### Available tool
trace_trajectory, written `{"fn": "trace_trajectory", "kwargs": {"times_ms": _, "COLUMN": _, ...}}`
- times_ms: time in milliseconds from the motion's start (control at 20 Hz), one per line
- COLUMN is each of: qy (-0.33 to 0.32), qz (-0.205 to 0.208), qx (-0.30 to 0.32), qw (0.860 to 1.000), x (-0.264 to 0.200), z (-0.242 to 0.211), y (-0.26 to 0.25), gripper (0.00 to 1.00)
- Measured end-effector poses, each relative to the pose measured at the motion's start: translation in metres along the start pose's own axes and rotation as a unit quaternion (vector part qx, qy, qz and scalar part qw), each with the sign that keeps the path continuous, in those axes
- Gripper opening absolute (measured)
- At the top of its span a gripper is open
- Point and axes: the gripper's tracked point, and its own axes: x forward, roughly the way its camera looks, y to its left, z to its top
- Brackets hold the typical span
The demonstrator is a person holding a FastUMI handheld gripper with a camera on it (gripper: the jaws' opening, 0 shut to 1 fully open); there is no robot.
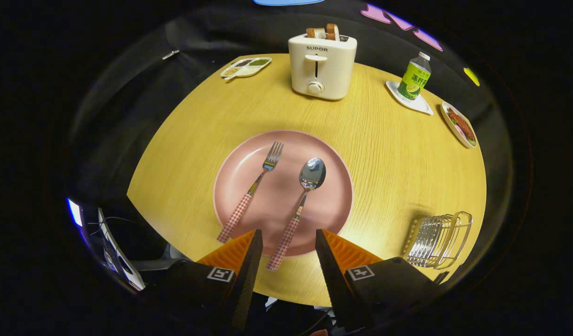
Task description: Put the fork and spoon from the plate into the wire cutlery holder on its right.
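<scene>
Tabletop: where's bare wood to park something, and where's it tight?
Free: the table between the pink plate, the wire holder and the toaster; also left of the plate up to the divided dish. Crowded: the far right edge, with bottle and food plate. The open gripper straddles the spoon handle; the fork lies alongside.

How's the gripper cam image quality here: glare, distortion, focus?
Gripper view: strong fisheye bowing of the wooden table edge; bright glare on the spoon bowl and fork tines; light pools near the pink plate, falling off to dark toward the booth wall; wire cutlery holder is stretched near the rim; open gripper fingers sharp, spoon handle between them.
</scene>
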Motion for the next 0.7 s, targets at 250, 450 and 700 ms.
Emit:
{"fn": "trace_trajectory", "kwargs": {"times_ms": 250, "qy": 0.032, "qz": -0.014, "qx": 0.018, "qw": 0.999, "x": 0.025, "z": -0.002, "y": -0.002, "gripper": 0.63}}
{"fn": "trace_trajectory", "kwargs": {"times_ms": 450, "qy": 0.064, "qz": -0.007, "qx": 0.032, "qw": 0.997, "x": 0.037, "z": -0.011, "y": 0.002, "gripper": 0.32}}
{"fn": "trace_trajectory", "kwargs": {"times_ms": 700, "qy": 0.065, "qz": 0.003, "qx": 0.046, "qw": 0.997, "x": 0.035, "z": -0.008, "y": 0.0, "gripper": 0.12}}
